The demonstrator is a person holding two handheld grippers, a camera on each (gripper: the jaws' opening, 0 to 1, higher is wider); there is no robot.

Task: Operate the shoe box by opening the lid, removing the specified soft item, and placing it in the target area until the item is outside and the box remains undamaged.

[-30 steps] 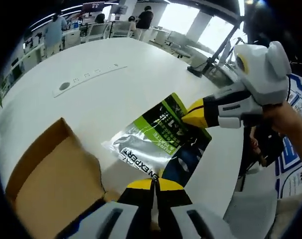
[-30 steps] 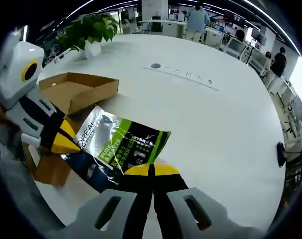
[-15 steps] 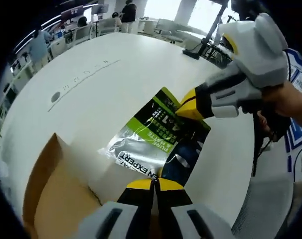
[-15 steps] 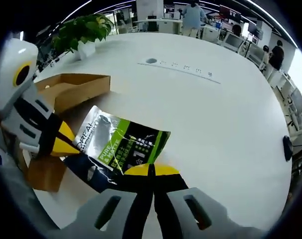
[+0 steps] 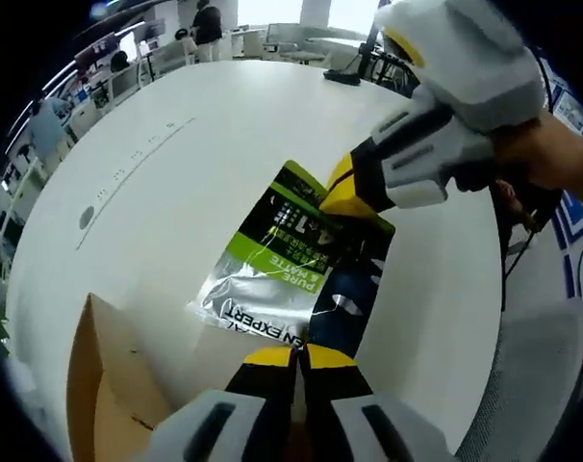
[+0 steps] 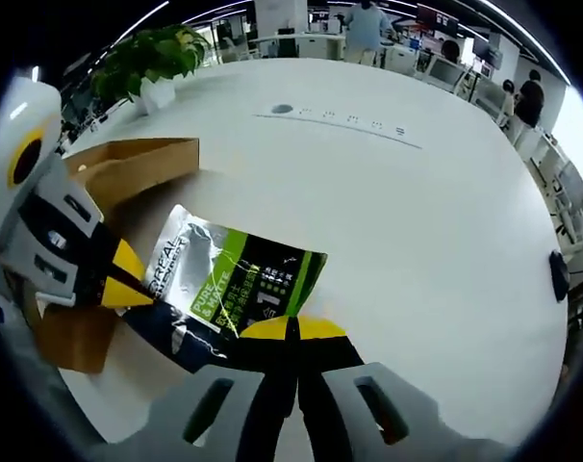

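holding the pouch (image 5: pixel 296 269) between them, both grippers have their jaws pressed together on opposite edges of it, so it hangs just above the white table (image 5: pixel 176 173). in the left gripper view, the left gripper (image 5: pixel 298 358) pinches the dark blue end with its yellow tips closed tight, and the right gripper (image 5: pixel 347 192) comes in from the right to clamp the green end. in the right gripper view, the right gripper (image 6: pixel 290 332) bites the near edge of the pouch (image 6: pixel 229 284), and the left gripper (image 6: pixel 123 279) grips the silver end at the left.

the pouch is a flat foil sachet, silver, green and dark blue, with printed lettering. it looks light, thin and floppy, and its glossy skin is probably slippery; it creases and sags between the two grips. edges and corners seem the safest places to take it, since a pinch in the middle would only crumple it. one grip alone should carry it, though it would likely droop.

the open cardboard box (image 6: pixel 128 173) sits just beside the pouch, near the left gripper, and looks unharmed; its wall also shows low in the left gripper view (image 5: pixel 104 385). the pouch is already outside the box, so what seems left is lowering it onto the table and letting go.

a potted plant (image 6: pixel 147 63) stands at the far edge.
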